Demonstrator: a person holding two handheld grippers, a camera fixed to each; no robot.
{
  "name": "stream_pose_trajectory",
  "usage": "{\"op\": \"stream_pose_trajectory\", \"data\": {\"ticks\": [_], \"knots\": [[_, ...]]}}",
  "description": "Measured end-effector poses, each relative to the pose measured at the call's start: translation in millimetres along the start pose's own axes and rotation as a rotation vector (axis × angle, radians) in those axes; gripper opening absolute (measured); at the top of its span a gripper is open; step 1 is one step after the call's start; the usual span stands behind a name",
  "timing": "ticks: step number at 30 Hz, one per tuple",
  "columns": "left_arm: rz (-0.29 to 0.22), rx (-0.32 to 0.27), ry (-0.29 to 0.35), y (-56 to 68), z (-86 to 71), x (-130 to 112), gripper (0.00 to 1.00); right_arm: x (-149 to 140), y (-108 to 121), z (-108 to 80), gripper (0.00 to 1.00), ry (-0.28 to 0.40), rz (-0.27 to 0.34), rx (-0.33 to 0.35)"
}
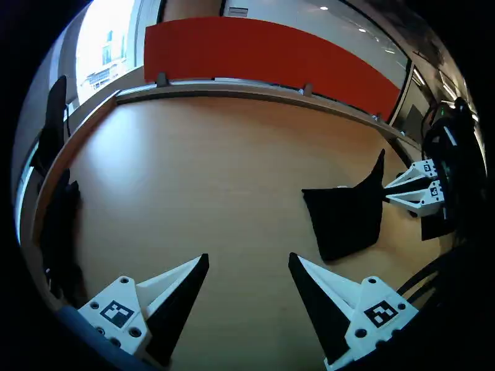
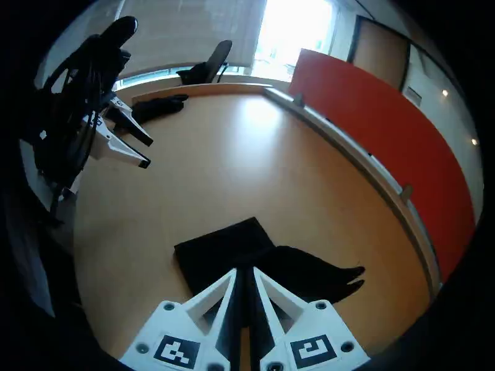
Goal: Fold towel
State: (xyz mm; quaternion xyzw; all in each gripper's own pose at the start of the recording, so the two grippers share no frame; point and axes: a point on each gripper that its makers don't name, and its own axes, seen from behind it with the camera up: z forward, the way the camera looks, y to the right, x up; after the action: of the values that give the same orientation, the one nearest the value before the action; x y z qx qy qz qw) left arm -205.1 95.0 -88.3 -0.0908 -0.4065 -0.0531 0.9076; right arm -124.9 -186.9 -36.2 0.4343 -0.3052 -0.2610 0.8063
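In the left gripper view, the left gripper [image 1: 247,266] at bottom centre hangs wide open above the table [image 1: 204,167], holding nothing, while at centre right the black towel [image 1: 343,219] lies on the wood with one corner raised, its right edge pinched by the right gripper [image 1: 386,191]. In the right gripper view, the left gripper sits at upper left with fingers apart, the right gripper at bottom centre is clamped on the towel's near edge, and a red panel [image 2: 396,142] runs down the right
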Motion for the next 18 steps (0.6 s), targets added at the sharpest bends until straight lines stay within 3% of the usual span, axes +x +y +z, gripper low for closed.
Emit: {"op": "stream_pose_trajectory", "data": {"ticks": [12,14,18], "knots": [[-0.027,0.030,-0.004,-18.8,-8.3,-7.9,0.96,-6.1,-31.4,26.3,0.06,-0.031,-0.005,0.093],[-0.031,0.033,-0.004,-21.3,-8.7,-8.6,0.95,-9.6,-34.8,28.7,0.16,-0.045,-0.001,0.101],[-0.034,0.039,-0.004,-24.6,-9.4,-8.9,0.96,-16.0,-36.1,32.5,0.59,-0.069,0.013,0.099]]}}
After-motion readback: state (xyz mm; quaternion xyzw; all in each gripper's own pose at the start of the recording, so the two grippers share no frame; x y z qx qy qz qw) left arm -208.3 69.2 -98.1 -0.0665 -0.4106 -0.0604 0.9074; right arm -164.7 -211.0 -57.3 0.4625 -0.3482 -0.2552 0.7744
